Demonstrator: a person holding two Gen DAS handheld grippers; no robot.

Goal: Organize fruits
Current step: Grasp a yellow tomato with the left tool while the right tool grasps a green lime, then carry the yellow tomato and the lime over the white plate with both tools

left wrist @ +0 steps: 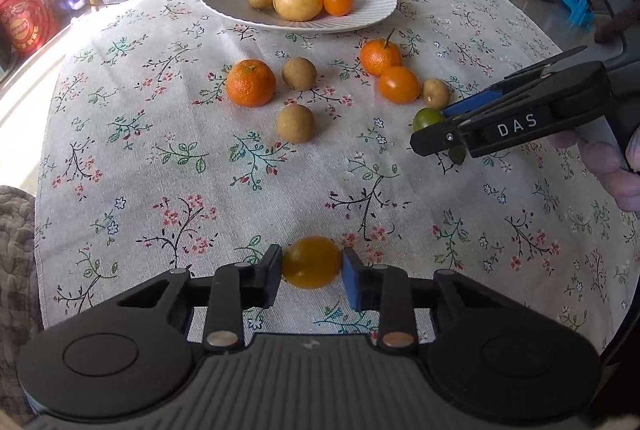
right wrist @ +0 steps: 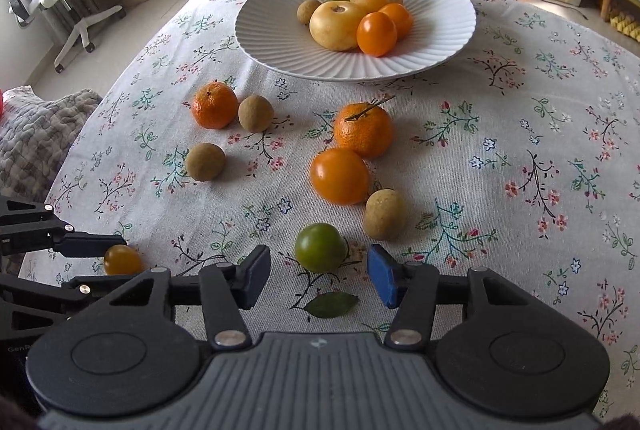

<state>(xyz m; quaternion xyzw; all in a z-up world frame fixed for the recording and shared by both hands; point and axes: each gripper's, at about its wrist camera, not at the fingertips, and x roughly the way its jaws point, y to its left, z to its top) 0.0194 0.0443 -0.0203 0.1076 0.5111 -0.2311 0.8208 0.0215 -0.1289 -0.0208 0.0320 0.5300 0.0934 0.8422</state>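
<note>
- A small amber tomato (left wrist: pixel 312 262), low on the floral tablecloth (left wrist: pixel 160 158), is pinched by the left gripper (left wrist: pixel 312 272).
- A green tomato (right wrist: pixel 321 247) is straddled, untouched, by the half-open right gripper (right wrist: pixel 320 274).
- The white plate (right wrist: pixel 276 42) is already loaded with fruit.

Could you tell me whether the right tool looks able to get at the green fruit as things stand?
Probably yes. The green fruit lies on the cloth just ahead of the right tool, whose pads stand apart either side of it without touching. Only a loose leaf lies nearby, and the brown fruit sits clear.
</note>
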